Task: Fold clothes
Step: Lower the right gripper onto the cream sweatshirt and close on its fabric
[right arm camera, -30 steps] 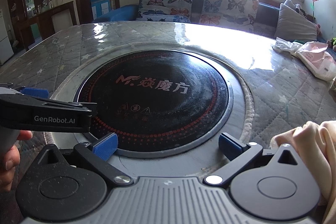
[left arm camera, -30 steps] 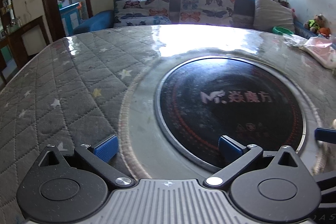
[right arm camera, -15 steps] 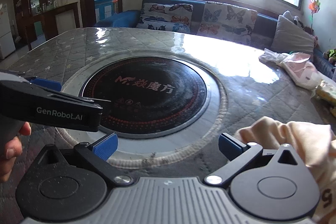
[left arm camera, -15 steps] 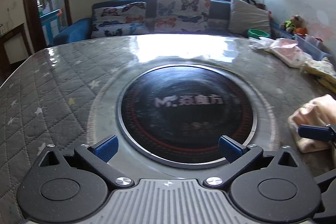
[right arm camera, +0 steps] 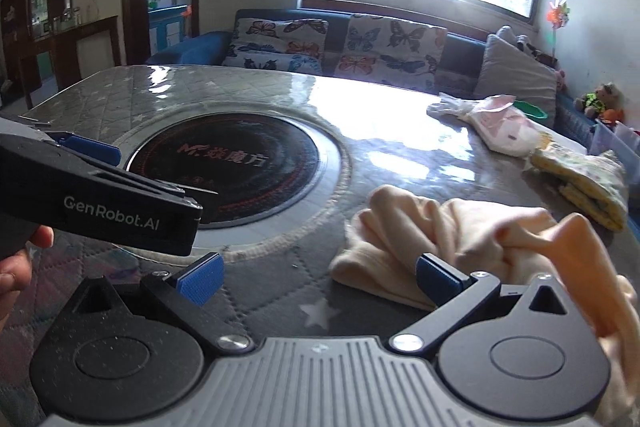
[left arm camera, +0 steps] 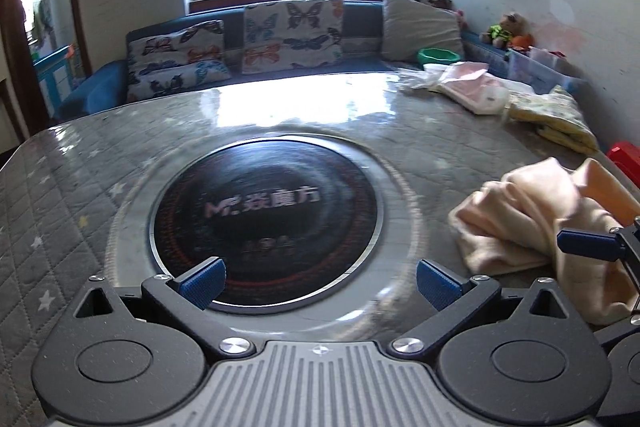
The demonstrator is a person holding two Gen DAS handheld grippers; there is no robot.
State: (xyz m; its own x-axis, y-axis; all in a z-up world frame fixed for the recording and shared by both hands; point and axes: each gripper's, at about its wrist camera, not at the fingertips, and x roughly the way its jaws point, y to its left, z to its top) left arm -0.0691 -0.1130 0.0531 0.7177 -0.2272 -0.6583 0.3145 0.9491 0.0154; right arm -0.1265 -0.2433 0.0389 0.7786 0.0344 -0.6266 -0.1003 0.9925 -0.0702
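Legible markings seen past my jaws: one brand on a tool, one logo on the table's round insert.

"GenRobot.AI" stands in pale letters on the black side of my left gripper (right arm camera: 116,187), read from the right wrist view. The black round plate (right arm camera: 228,167) set into the table (right arm camera: 400,131) bears "MF." and three Chinese characters that look like 焱魔方, reddish from the right wrist, pale and blurred from the left. Small marks beneath that logo are too blurred to read.
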